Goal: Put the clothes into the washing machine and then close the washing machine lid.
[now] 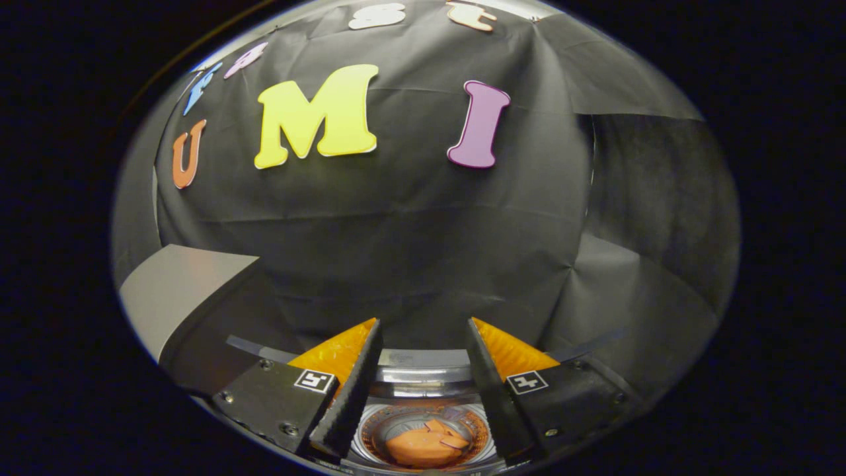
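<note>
The gripper [423,330] is held with fingers apart, clamped on nothing; the orange clothes [423,443] are seen in the washing machine drum [423,406], at 6 o'clock between the fingers

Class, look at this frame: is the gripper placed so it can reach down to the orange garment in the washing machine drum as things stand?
Probably yes. The gripper is open, and the orange garment lies in the drum below, seen between the fingers. Nothing covers the drum's opening, so the way down looks free.
</note>
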A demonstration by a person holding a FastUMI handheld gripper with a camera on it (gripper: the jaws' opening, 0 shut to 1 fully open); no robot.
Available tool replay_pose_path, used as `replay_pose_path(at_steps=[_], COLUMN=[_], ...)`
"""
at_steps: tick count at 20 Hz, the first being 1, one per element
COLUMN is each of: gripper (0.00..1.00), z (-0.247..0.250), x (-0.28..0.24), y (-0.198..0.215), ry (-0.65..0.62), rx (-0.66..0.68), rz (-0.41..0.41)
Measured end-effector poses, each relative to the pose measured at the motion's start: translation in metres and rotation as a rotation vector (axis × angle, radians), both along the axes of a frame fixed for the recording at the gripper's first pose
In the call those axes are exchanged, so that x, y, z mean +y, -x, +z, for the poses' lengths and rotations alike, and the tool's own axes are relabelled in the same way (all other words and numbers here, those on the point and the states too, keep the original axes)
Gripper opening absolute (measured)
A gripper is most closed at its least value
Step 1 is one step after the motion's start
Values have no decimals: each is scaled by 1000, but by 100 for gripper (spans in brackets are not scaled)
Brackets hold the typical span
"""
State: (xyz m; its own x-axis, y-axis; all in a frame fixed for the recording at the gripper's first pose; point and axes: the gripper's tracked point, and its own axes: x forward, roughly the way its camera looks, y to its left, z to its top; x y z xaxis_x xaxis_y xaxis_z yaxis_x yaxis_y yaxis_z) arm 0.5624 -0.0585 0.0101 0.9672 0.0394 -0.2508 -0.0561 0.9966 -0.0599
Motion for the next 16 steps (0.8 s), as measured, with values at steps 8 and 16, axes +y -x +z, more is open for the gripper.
replay_pose_path(at_steps=[8, 16], gripper=[80, 80], z=[-12, -34], x=[-2, -7], y=[19, 43], ry=[0, -1], rx=[-4, 31], rz=[-17, -26])
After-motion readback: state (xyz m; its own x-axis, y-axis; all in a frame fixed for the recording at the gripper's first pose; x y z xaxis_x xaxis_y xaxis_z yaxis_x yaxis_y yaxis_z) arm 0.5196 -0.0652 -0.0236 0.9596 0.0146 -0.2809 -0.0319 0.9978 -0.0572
